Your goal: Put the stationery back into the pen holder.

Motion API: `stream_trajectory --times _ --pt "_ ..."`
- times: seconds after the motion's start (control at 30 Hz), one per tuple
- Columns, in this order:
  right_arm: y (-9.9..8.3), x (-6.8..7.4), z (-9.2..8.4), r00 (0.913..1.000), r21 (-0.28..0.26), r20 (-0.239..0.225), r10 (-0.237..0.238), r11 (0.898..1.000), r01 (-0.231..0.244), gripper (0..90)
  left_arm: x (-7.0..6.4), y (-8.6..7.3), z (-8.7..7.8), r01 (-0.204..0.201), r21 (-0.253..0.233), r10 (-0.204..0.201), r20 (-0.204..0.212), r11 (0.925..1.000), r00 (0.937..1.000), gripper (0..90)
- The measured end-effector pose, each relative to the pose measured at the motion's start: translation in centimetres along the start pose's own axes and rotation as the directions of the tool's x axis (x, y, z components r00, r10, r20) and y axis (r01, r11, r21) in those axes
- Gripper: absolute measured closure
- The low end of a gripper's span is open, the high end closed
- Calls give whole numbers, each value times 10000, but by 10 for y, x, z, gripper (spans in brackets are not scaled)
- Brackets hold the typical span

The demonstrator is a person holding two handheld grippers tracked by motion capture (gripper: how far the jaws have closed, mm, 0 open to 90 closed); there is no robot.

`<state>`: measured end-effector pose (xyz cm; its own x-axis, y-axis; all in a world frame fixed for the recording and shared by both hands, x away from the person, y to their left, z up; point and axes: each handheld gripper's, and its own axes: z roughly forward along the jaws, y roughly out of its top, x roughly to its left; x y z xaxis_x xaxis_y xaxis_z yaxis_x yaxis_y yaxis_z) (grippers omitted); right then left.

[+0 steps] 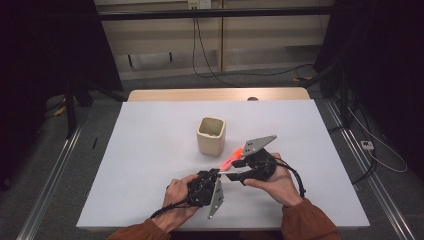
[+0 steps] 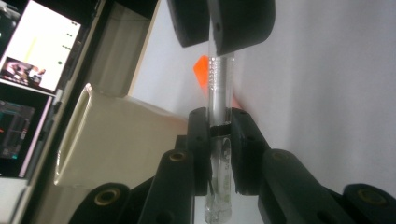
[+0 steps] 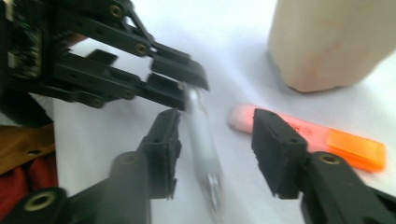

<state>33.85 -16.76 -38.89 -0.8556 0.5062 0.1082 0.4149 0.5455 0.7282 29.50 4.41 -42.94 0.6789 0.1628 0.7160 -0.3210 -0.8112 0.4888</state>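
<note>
Fingers of the left gripper (image 2: 219, 140) clamp the clear pen (image 2: 219, 84); with the right gripper (image 3: 215, 154) spread, steer toward the cup (image 1: 211, 135) at 12 o'clock

No legible text or labels

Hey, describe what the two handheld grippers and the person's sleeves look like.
Both the left gripper and right gripper are black, with linked jaws on brass-coloured pivots, a grey three-cornered plate on top and a black trailing cable. The sleeves are rust-brown.
</note>
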Motion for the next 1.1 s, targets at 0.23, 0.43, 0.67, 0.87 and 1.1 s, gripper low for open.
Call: stream_trajectory --times 0.23,0.43,0.67,0.87,1.1 --pt "-8 -4 -5 9971 -542 656 376 9979 -341 267 7 -6 -2 1411 -246 -1402 326 9897 9896 801" --pt "-17 -6 -8 9912 -661 1121 699 9958 -628 181 14 -11 -4 2278 -498 -2243 669 9724 9722 802" --pt "-27 -8 -12 9816 -971 1509 1168 9899 -1029 139 21 -16 -6 3560 -627 -3458 1323 9324 9289 801" --pt "-36 -9 -16 9672 -1355 1961 1614 9814 -1363 111 27 -21 -9 4783 -893 -4548 1996 8737 8680 801" --pt "-44 -8 -18 9611 -1728 1996 1907 9724 -1570 83 36 -30 -12 6001 -1125 -5602 2570 7920 7875 801"
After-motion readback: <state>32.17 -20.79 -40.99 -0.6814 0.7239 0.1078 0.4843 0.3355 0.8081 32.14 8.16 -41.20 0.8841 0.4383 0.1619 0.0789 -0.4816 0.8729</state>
